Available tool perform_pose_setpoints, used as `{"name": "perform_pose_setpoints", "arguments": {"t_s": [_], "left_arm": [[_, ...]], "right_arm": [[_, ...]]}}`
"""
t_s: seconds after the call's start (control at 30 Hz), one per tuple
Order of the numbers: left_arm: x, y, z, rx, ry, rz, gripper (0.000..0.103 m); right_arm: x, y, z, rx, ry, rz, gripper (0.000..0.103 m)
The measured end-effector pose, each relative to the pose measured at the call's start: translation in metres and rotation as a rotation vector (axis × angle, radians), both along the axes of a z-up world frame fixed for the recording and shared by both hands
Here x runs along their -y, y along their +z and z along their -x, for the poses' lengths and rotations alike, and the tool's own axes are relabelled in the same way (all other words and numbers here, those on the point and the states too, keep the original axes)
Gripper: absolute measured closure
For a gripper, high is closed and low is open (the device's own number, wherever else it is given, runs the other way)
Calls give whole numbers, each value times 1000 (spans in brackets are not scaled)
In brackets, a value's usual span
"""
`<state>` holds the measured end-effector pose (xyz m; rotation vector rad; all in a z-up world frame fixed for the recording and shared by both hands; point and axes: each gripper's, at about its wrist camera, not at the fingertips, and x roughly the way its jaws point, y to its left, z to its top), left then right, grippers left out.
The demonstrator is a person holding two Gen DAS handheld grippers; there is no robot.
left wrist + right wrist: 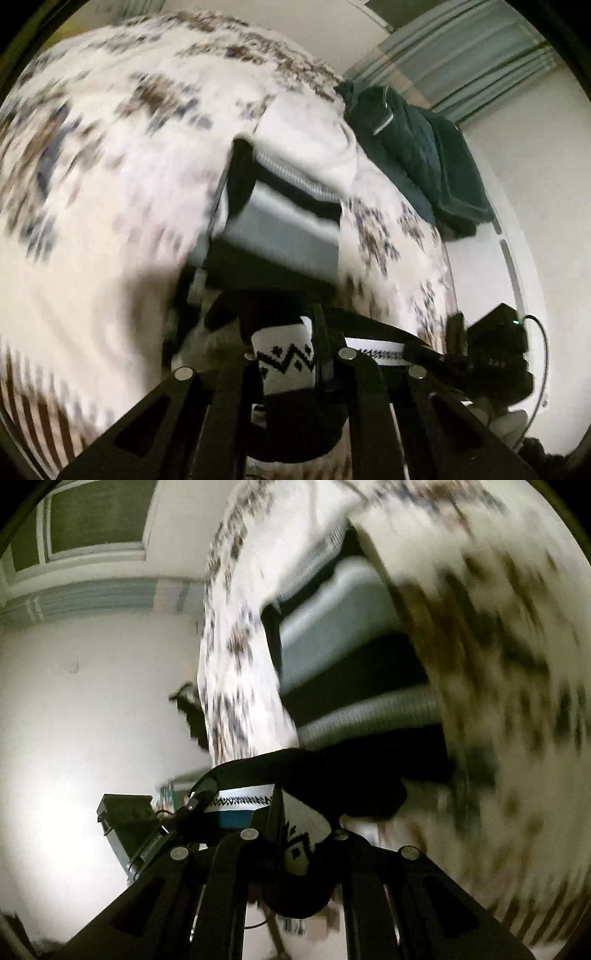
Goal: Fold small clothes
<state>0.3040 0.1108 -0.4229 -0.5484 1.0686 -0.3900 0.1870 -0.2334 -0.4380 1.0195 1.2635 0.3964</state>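
Observation:
A small black garment with a white band bearing a black zigzag pattern (286, 363) is stretched in the air between both grippers. My left gripper (317, 354) is shut on one end of it. My right gripper (284, 830) is shut on the other end; the same patterned band (242, 799) runs left toward the other gripper (177, 834). In the left wrist view the right gripper (458, 332) shows at the right, holding the band. Both views are motion-blurred.
A bed with a white cover printed with brown and blue patches (110, 166) fills the background in both views (498, 664). Folded white, grey and black clothes (295, 192) lie on it. A dark green quilted jacket (417, 147) lies at the bed's far side. White wall (74, 720) beyond.

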Motion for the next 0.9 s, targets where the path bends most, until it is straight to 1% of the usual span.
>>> {"name": "perform_pose_setpoints", "arguments": {"t_s": [0.07,0.13,0.2,0.27,0.33,0.4,0.47,0.53,0.57,0.6,0.63,0.67,0.7,0.77,0.8,0.83,0.9], "left_arm": [[7,-5,-44,8,-5,-9,95],[13,-13,-81,17,-23,-11,94],[19,-22,-115,12,-24,-48,93],[23,-37,-152,-37,-24,-77,93],[29,-54,-183,-95,-24,-142,93],[36,-68,-204,-121,-40,-204,92],[42,-80,-219,-135,-55,-249,90],[47,-92,-231,-152,-65,-260,86],[48,-94,-234,-154,-67,-254,81],[49,-98,-237,-156,-66,-240,73],[49,-101,-241,-165,-64,-216,69],[48,-104,-244,-184,-60,-186,60],[46,-105,-247,-198,-53,-163,53],[43,-103,-251,-204,-36,-140,52],[41,-100,-252,-197,-32,-140,52],[39,-93,-251,-176,-26,-157,49],[39,-82,-253,-131,-14,-215,37]], "right_arm": [[10,2,-35,23,-21,51,94],[23,-6,-70,30,-45,81,94],[29,-17,-113,27,-60,97,94],[31,-31,-153,14,-70,102,94],[34,-45,-191,4,-65,115,94],[34,-58,-225,-23,-59,103,94],[35,-68,-246,-52,-63,105,94],[35,-79,-267,-85,-59,121,93],[35,-85,-274,-98,-60,126,91],[35,-89,-279,-106,-65,126,85],[35,-92,-285,-111,-71,114,80],[36,-95,-290,-114,-79,96,68],[38,-97,-292,-118,-92,63,50],[42,-96,-292,-99,-132,2,36],[44,-93,-293,-86,-139,0,36],[45,-91,-295,-80,-135,11,36],[45,-87,-293,-72,-124,39,36]]}}
